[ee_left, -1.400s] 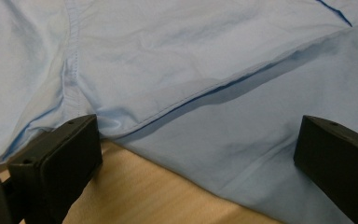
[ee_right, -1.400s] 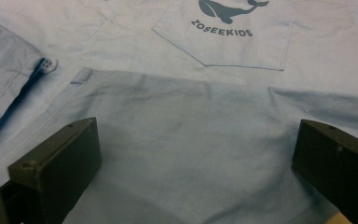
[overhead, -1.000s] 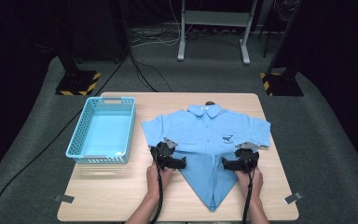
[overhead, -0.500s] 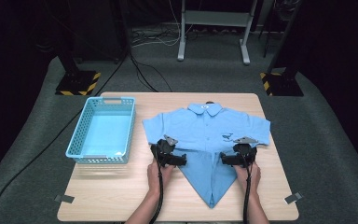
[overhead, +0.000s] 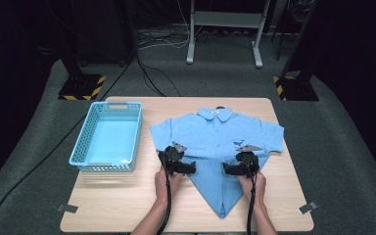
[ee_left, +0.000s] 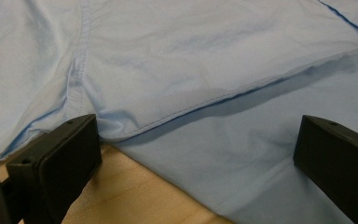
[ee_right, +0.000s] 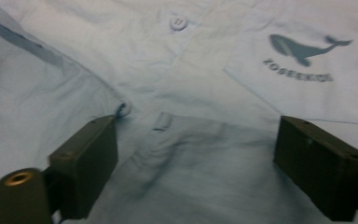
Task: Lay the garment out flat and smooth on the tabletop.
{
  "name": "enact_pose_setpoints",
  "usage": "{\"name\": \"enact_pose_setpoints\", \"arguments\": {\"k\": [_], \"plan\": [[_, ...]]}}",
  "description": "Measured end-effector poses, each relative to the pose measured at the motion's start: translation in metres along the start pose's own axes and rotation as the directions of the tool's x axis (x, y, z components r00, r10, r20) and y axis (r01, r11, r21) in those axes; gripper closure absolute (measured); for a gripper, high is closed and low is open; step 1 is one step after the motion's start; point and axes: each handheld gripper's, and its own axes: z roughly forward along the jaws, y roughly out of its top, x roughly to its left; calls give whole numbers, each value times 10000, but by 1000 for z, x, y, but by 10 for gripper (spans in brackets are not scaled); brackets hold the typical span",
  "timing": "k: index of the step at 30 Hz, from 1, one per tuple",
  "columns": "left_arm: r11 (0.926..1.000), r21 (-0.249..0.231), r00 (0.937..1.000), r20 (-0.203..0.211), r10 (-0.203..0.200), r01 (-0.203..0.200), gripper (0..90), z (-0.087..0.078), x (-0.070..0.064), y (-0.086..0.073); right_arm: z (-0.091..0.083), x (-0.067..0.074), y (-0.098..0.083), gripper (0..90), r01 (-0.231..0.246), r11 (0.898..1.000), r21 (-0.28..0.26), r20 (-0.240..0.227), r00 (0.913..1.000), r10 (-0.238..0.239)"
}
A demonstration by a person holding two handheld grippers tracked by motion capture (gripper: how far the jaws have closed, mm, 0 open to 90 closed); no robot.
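A light blue basket sits on the wooden table at 9 o'clock, 2 striped stand bases flank its far edge, and a white frame stands at 12 o'clock.

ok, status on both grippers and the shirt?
Left gripper open at the folded hem. Right gripper open, jaws just closing in, nothing pinched. Shirt flat, bottom folded to a point. Basket off left, nothing blocking.
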Motion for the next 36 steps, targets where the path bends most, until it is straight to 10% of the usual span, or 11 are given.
{"name": "enact_pose_setpoints", "arguments": {"k": [8,23,36], "plan": [[10000,-15,10000,50,40,-40,3,0,0,0,-2,6,-12,338,-206,9972,-720,703,9972,256],[9999,9,9998,134,152,-152,4,-1,0,-1,-7,7,-19,759,-354,9931,-1119,636,9971,427],[9999,8,9998,150,162,-162,4,-1,0,-1,-12,12,-23,816,11,9909,-1346,932,9956,116]]}}
